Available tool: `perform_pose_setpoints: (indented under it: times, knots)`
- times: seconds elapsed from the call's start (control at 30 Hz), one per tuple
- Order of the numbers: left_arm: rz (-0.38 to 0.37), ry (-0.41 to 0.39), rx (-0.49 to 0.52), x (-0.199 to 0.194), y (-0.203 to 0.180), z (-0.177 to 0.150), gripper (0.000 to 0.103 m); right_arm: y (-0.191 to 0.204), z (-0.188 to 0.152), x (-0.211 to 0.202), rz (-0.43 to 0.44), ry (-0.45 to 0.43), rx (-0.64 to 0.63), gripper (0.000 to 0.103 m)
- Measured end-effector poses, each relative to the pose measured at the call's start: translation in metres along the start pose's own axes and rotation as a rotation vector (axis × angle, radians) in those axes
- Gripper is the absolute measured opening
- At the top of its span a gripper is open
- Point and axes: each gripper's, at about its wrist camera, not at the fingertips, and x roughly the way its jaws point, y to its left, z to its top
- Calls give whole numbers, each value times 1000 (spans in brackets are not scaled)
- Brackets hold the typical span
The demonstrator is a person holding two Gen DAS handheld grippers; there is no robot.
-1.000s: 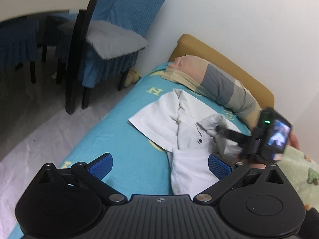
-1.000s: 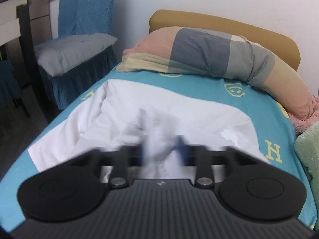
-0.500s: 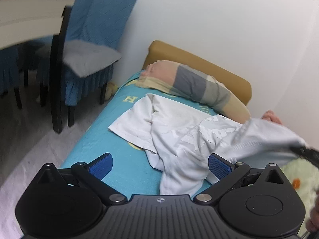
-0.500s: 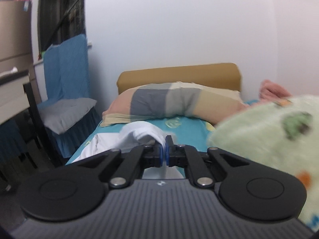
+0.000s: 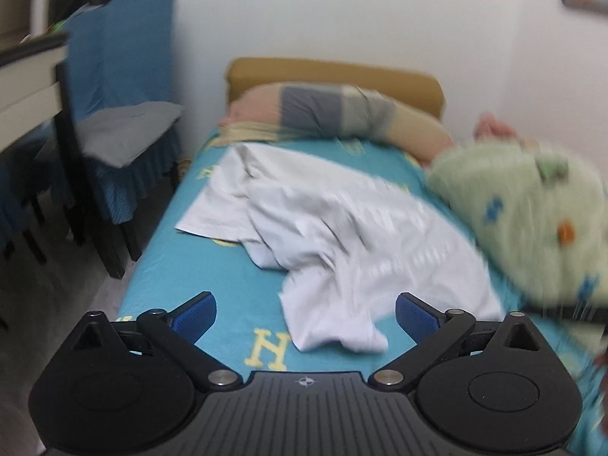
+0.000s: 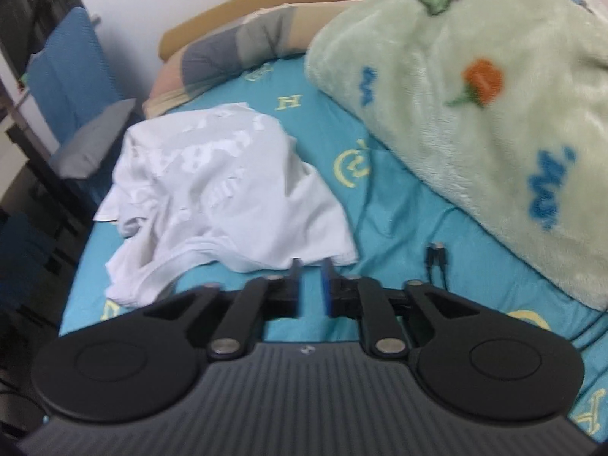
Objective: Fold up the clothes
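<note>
Both grippers empty: left gripper spread wide, right gripper opening, nothing between. Flatten bunched shirt on bed before next fold.

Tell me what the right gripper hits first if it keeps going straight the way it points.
Probably the white shirt: its near hem lies just past the right gripper, whose opening jaws hold nothing. Blur leaves depth unsure; the blue sheet could come first.
</note>
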Motion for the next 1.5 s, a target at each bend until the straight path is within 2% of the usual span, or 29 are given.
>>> perform_pose_setpoints:
  times: [0.03, 0.07, 0.17, 0.33, 0.4, 0.57, 0.7, 0.77, 0.83, 0.9, 1.03, 1.07, 1.13, 1.23, 1.27, 1.3, 1.4, 1.5]
  knots:
    - [7, 10, 43, 6, -9, -4, 100, 0, 0, -3, 22, -19, 10, 79]
    - [15, 20, 86, 12, -18, -7, 99, -1, -1, -7, 38, -46, 23, 82]
    - [33, 32, 193, 32, -45, -19, 96, 1, 2, -8, 51, -72, 15, 80]
    - [136, -13, 328, 75, -78, -35, 91, -13, 8, 0, 35, -71, 58, 80]
    - [174, -21, 327, 87, -78, -35, 89, -21, 9, 3, 31, -73, 80, 80]
    - [203, -50, 135, 83, -42, -19, 89, -33, 10, 9, 0, -90, 115, 80]
    - [161, -35, 52, 80, -25, -16, 89, -29, 10, 19, 6, -77, 114, 80]
    - [134, -21, 54, 79, -27, -19, 89, -25, 10, 24, 6, -75, 98, 80]
    - [69, 0, 62, 77, -34, -24, 88, -19, 8, 27, -2, -92, 69, 80]
    - [22, 3, 112, 76, -46, -31, 88, -13, 7, 29, -6, -110, 43, 80]
    - [2, 16, 227, 86, -74, -45, 83, -5, 3, 33, -14, -133, -15, 80]
    - [8, 19, 248, 91, -80, -49, 79, -3, 2, 34, -16, -136, -27, 80]
    - [68, 28, 307, 104, -84, -56, 72, -1, 1, 36, -12, -139, -41, 80]
    - [112, 42, 258, 113, -70, -58, 60, 3, -1, 40, 1, -146, -54, 80]
    - [126, 47, 241, 116, -66, -58, 48, 5, -2, 40, 4, -154, -60, 80]
    - [141, 50, 223, 115, -62, -54, 31, 7, -2, 40, 7, -164, -70, 80]
    - [147, 18, 119, 104, -44, -42, 19, 14, -6, 40, 22, -209, -125, 80]
    - [112, -35, 35, 86, -32, -28, 15, 28, -10, 42, 34, -263, -227, 80]
